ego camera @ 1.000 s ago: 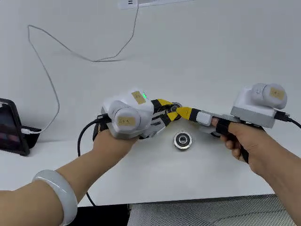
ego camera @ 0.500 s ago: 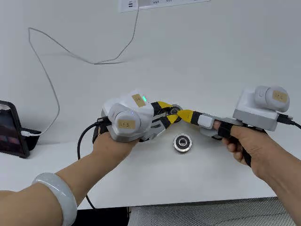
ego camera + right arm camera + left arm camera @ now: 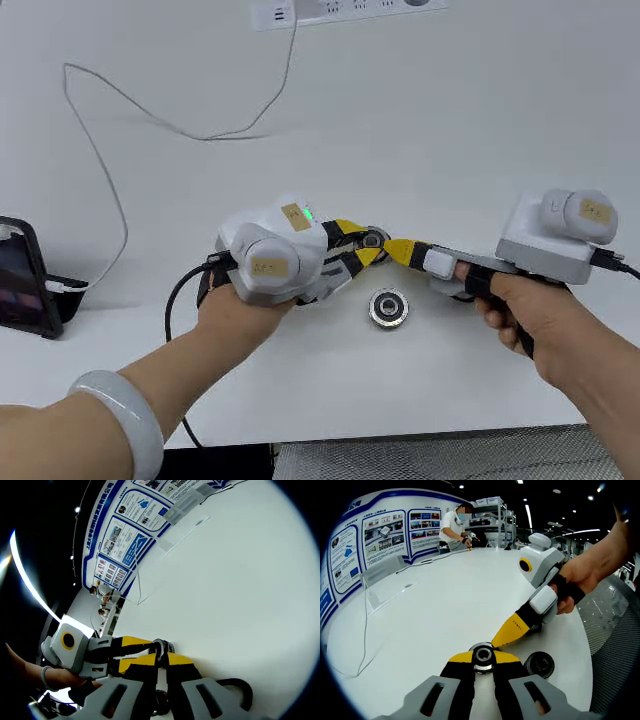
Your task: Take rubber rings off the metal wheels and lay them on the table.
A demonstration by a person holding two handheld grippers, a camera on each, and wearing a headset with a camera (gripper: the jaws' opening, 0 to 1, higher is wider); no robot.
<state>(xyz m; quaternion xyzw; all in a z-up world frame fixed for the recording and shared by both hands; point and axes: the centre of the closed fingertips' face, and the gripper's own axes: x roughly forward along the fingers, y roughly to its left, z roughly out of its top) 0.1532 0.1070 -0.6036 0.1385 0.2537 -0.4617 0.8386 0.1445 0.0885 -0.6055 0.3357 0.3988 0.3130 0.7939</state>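
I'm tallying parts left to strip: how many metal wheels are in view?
2. One wheel is clamped in the left gripper; the other wheel lies on the table, nearer the person. Any more would be hidden.

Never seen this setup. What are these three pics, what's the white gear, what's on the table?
There is no robot here: a person holds a two-jaw gripper in each hand. The wide picture comes from a headset camera looking down. The two round ones come from a camera on each gripper. The left gripper clamps a metal wheel. The right gripper is closed at its rim, seemingly pinching the rubber ring. A second wheel lies on the white table, and a phone sits at its left edge.
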